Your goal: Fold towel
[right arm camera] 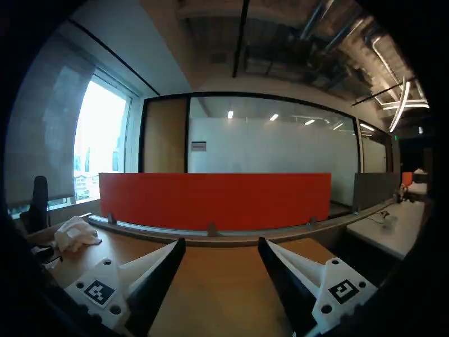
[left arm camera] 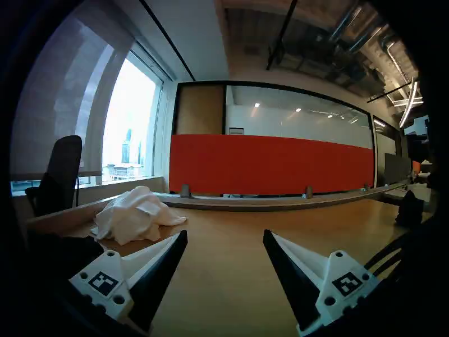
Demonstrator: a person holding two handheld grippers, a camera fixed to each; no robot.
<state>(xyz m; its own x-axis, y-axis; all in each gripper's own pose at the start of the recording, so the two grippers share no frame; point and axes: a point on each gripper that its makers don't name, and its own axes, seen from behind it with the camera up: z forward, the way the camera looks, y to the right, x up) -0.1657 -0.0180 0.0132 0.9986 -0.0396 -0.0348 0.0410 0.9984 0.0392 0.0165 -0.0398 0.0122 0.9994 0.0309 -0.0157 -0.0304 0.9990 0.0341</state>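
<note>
A crumpled white towel [left arm camera: 134, 214] lies in a heap on the wooden desk [left arm camera: 236, 247], ahead and to the left in the left gripper view. My left gripper [left arm camera: 224, 235] is open, low over the desk, with nothing between its fingers; the towel sits just beyond its left fingertip. In the right gripper view the same towel [right arm camera: 75, 233] appears small at the far left of the desk [right arm camera: 224, 281]. My right gripper [right arm camera: 220, 241] is open and holds nothing, pointing at the desk's far edge.
An orange divider panel [left arm camera: 269, 164] stands along the desk's far edge. A black office chair [left arm camera: 56, 180] sits at the left by the window. A dark object [left arm camera: 409, 209] rests at the desk's right. A white desk [right arm camera: 393, 224] adjoins on the right.
</note>
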